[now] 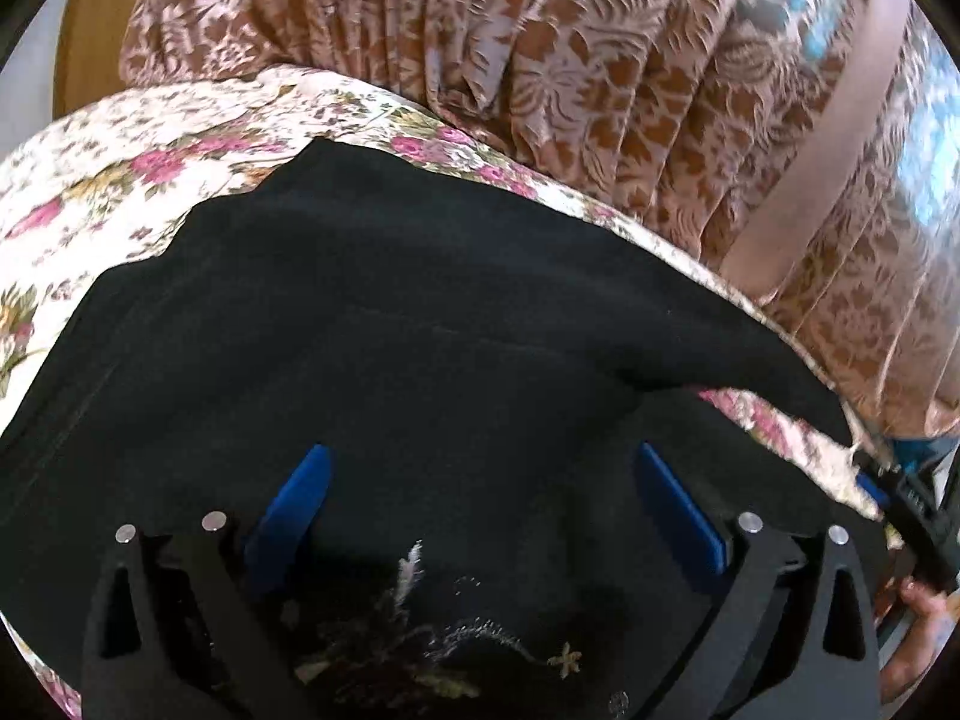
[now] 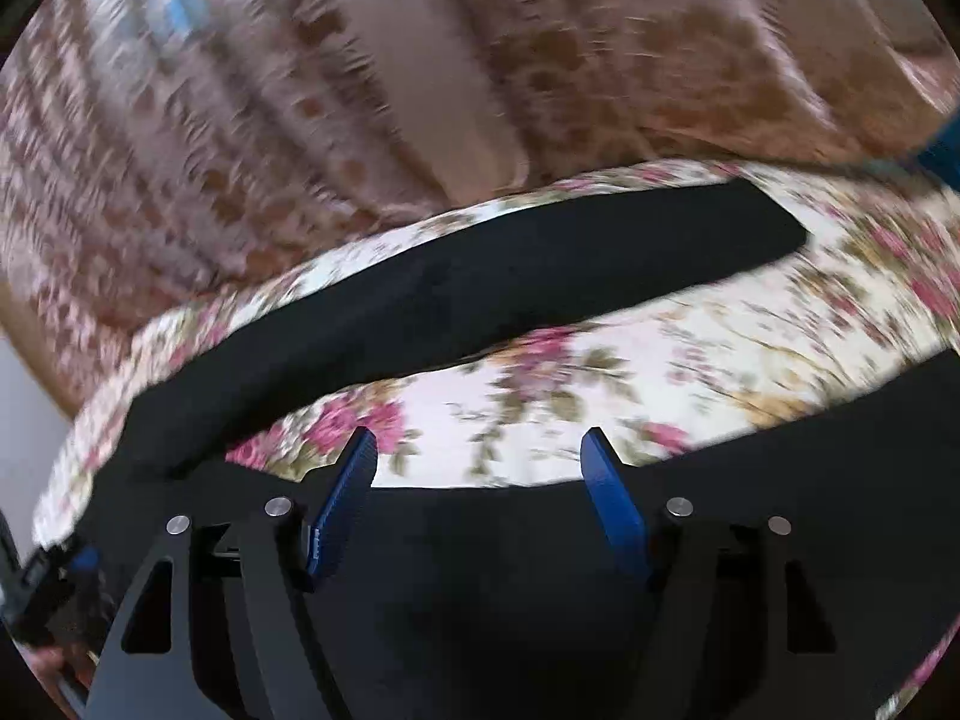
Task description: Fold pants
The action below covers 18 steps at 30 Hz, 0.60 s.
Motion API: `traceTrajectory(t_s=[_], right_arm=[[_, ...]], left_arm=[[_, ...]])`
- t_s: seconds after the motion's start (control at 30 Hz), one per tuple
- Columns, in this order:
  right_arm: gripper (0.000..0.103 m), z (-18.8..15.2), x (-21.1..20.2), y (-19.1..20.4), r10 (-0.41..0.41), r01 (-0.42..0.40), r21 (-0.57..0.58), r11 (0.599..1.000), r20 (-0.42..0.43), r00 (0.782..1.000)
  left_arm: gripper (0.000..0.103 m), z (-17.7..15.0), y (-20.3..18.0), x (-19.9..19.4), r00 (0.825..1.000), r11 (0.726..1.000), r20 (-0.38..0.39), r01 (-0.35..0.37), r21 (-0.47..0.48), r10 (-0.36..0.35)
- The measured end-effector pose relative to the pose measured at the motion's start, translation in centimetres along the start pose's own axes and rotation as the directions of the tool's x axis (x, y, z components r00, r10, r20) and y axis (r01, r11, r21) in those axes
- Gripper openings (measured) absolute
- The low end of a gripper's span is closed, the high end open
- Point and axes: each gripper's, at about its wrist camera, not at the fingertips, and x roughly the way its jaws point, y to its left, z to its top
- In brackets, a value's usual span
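Black pants (image 1: 390,330) spread flat on floral bedsheet (image 1: 90,192), patterned brown curtain (image 1: 540,60) behind. Left gripper (image 1: 480,468) released, blue fingers (image 1: 294,498) spread wide above pants, nothing between them, cloth below and ahead. Right gripper (image 2: 480,450) released too, fingertips (image 2: 600,450) over pants' near edge, bare sheet beyond; one pant leg (image 2: 480,282) lies further out. Right view blurred.

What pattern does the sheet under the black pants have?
The sheet is white with pink roses and green leaves, seen sharpest in the left wrist view.
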Motion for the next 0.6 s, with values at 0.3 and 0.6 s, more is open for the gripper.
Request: traceTrajectory(t_s=[0.3,0.6], right_arm=[[0.069,0.2,4.9,2.7,0.0,-0.006,-0.087,0.996,-0.068,0.998],[0.069,-0.7,6.4,1.8,-0.007,0.002,-0.037,0.999,-0.126,0.992]], left_arm=[[0.101,2.3,-0.6,-0.2,1.0,0.999,0.0,0.022,0.026,-0.022],[0.101,8.2,1.5,1.5,0.995,0.997,0.066,-0.071,0.034,0.068]])
